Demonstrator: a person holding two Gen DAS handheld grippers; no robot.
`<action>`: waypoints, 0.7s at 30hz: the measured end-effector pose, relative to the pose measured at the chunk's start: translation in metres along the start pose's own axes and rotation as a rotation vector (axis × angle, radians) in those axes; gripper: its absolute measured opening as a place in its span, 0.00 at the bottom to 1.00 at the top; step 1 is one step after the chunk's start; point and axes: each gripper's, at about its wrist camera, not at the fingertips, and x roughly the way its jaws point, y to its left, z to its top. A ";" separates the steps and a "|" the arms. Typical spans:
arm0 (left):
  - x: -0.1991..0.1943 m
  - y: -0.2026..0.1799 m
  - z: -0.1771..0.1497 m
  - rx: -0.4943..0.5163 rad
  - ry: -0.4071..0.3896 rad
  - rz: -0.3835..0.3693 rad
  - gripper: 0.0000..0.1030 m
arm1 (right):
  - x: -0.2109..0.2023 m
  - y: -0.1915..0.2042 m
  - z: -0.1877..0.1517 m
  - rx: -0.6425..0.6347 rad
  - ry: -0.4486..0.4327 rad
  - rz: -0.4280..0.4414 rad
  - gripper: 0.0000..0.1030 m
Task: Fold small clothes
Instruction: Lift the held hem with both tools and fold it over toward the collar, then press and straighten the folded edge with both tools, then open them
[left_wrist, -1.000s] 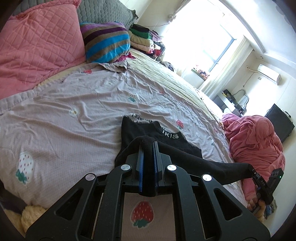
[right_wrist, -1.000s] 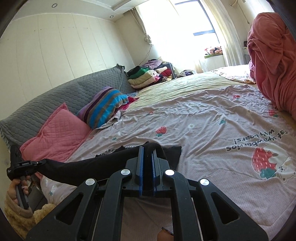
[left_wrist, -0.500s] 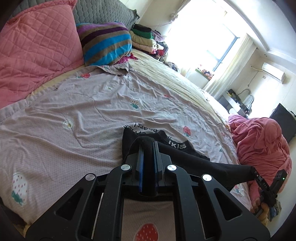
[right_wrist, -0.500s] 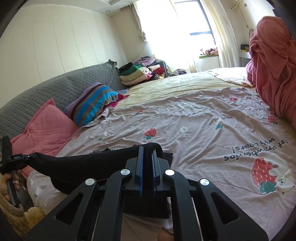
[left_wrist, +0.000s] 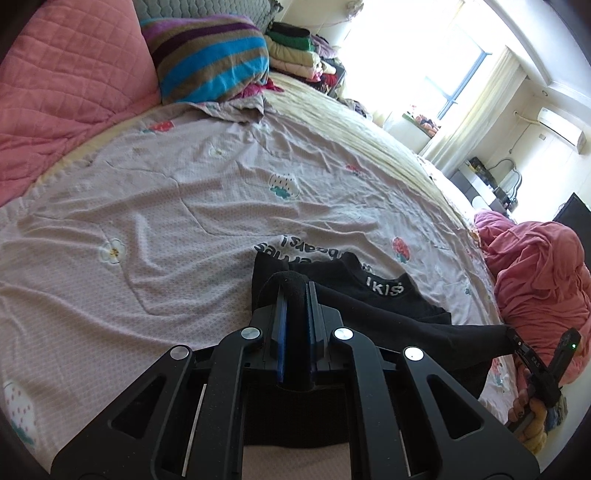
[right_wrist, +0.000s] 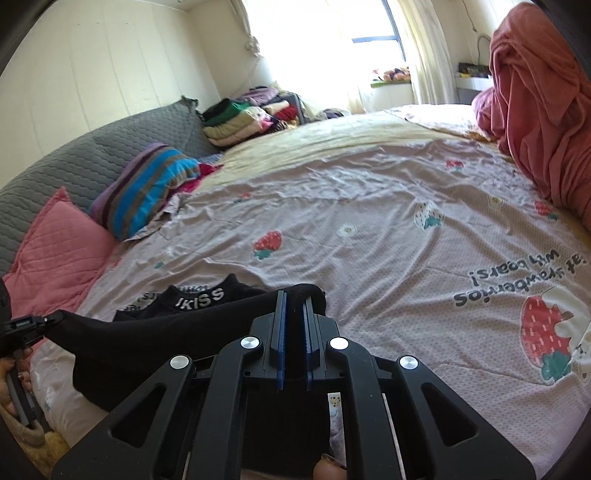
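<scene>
Covering nearly the whole of both views is a bed (left_wrist: 155, 206) spread with a pale mauve sheet printed with strawberries, small flowers and upside-down lettering. At its head lean a quilted grey cushion (right_wrist: 92, 162), a pink quilted pillow (left_wrist: 70, 81) and a striped pillow (left_wrist: 210, 55) in blue, purple and brown. A heap of pink bedding (left_wrist: 535, 280) sits at the far side of the mattress, and a stack of folded clothes (right_wrist: 240, 118) lies beyond the striped pillow, near the bright window (right_wrist: 340, 44).

On the near part of the sheet lies the black garment (left_wrist: 373, 306), a small piece with a white-lettered band. Its far part rests flat on the bed, while its near edge is lifted and stretched in a taut line between the two claws.

In the left wrist view, the left claw (left_wrist: 295, 291) is pinched narrow on a bunched fold of the black cloth, which bulges over the tips of its blue-edged fingers. Off to the right of that view, the right claw (left_wrist: 515, 341) grips the other end of the stretched edge, with the person's hand (left_wrist: 528, 406) around its handle. The right wrist view shows the same: that claw clamped tight on the fabric, and the left claw holding the far end at the left border.
</scene>
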 end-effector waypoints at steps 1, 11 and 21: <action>0.004 0.001 0.000 0.000 0.005 0.002 0.03 | 0.007 -0.001 0.000 0.002 0.013 -0.009 0.06; 0.044 0.016 0.002 -0.010 0.047 0.028 0.05 | 0.046 -0.005 -0.008 0.019 0.087 -0.068 0.07; 0.019 0.017 -0.007 0.016 -0.021 0.033 0.20 | 0.044 -0.006 -0.017 -0.015 0.064 -0.144 0.37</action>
